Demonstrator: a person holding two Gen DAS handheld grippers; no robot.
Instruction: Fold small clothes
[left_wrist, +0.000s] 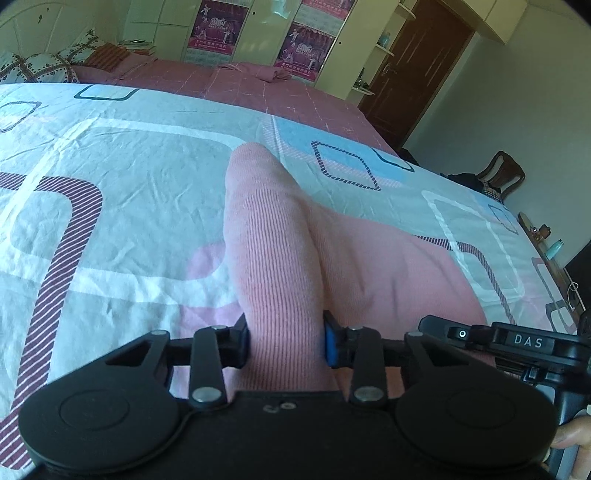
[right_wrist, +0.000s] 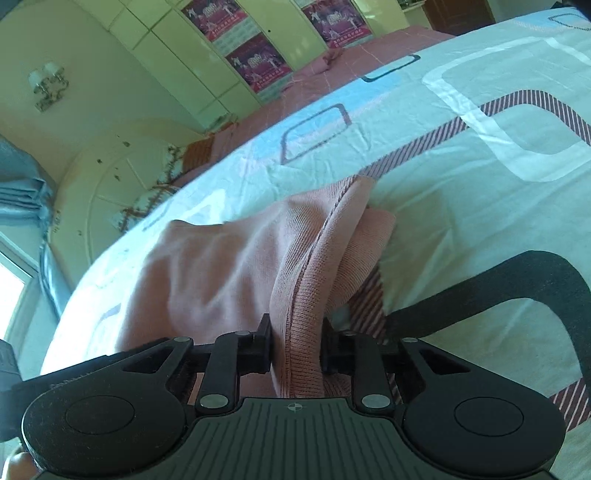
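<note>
Pinching a thick ribbed fold of the pink knit garment (left_wrist: 273, 251), the left gripper (left_wrist: 286, 341) sits at the lower centre of its frame, its fingers (left_wrist: 242, 341) closed against the cloth on both sides. From there the held fold runs up the middle of the picture as a raised ridge, while the remaining fabric spreads flat toward the lower right over the patterned bedspread (left_wrist: 110, 155). At the right edge of that view part of the right gripper (left_wrist: 524, 341) shows, marked "DAS".

Seen from the right wrist, the right gripper (right_wrist: 295, 350) is likewise clamped on the pink knit garment (right_wrist: 229, 266), with a seamed, ribbed edge caught between its fingers (right_wrist: 264, 347) at the lower centre. Fabric bunches above the fingers toward the middle of the frame and drapes away to the left, lying on the patterned bedspread (right_wrist: 461, 184).

Beyond the bedspread, a pink sheet (left_wrist: 229, 85) covers the far part of the bed, and posters (left_wrist: 216, 26) hang on pale wardrobe doors along the top of both views.
</note>
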